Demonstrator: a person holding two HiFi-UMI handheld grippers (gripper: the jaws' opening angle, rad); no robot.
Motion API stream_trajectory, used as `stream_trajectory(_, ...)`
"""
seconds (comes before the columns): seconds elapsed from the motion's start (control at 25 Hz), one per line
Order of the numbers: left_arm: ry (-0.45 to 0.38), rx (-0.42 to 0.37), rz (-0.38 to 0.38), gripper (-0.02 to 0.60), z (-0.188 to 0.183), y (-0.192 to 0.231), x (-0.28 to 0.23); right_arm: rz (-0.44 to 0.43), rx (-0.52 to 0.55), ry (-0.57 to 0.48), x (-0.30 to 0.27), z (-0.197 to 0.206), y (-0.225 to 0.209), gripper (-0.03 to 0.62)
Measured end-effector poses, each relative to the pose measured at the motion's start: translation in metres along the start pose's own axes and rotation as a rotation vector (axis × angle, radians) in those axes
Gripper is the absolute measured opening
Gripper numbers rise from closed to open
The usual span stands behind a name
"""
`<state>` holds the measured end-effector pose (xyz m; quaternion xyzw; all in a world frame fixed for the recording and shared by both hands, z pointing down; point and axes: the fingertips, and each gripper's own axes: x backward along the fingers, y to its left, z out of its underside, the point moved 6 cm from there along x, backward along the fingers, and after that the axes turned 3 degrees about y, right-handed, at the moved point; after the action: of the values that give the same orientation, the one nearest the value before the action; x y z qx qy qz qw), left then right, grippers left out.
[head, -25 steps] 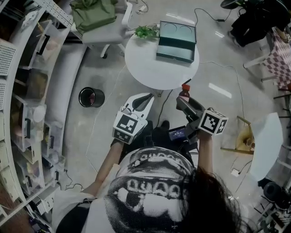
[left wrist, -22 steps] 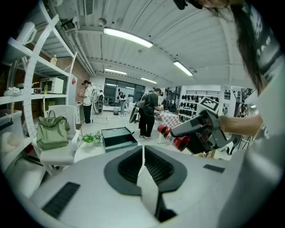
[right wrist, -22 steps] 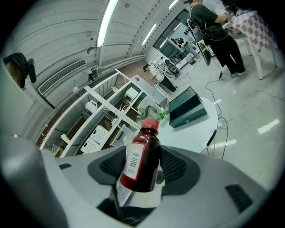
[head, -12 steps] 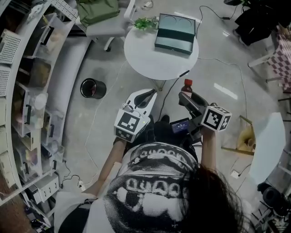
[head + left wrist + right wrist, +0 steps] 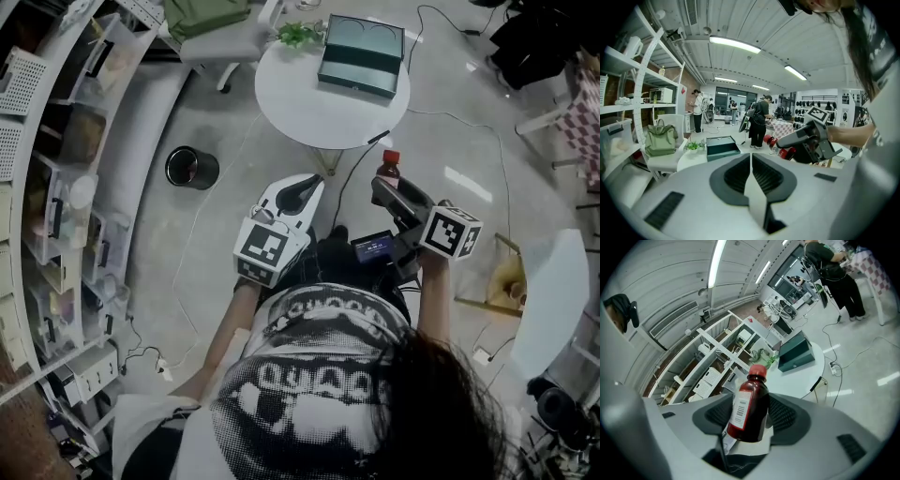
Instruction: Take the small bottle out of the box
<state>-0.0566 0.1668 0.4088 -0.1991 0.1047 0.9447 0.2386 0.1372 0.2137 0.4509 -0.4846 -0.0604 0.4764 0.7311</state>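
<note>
- Right gripper [image 5: 751,401] sits a touch higher in the head view than a second ago, clamped on the bottle [image 5: 757,392] around its body.
- Red cap tilts up past the jaws.
- Left gripper [image 5: 751,159] has its jaws together with nothing between them, and I hold it beside the right one.
- Bottle hangs in the air, out of the box [image 5: 362,54], just off the worktop [image 5: 309,112] edge.
- Box rests on the worktop's far side, next to a plant [image 5: 298,35].
</note>
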Motion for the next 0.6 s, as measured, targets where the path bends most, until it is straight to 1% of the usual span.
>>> stream_trajectory(0.12,-0.001,-0.008,-0.008,0.021,-0.001,-0.003,0.001,-0.011,-0.008,-0.009,0.004,-0.001,0.0,0.239)
stream_trajectory(0.28,-0.008,-0.02,-0.021,0.021,0.006,-0.003,0.005,-0.005,-0.004,-0.013,0.006,-0.001,0.001,0.238)
stream_trajectory(0.44,-0.013,-0.013,-0.007,0.021,0.01,-0.006,0.008,-0.01,-0.006,-0.018,0.008,0.0,0.002,0.238)
stream_trajectory(0.6,-0.013,-0.016,-0.017,0.021,0.011,-0.006,0.009,-0.009,-0.007,-0.016,0.008,0.0,0.001,0.238)
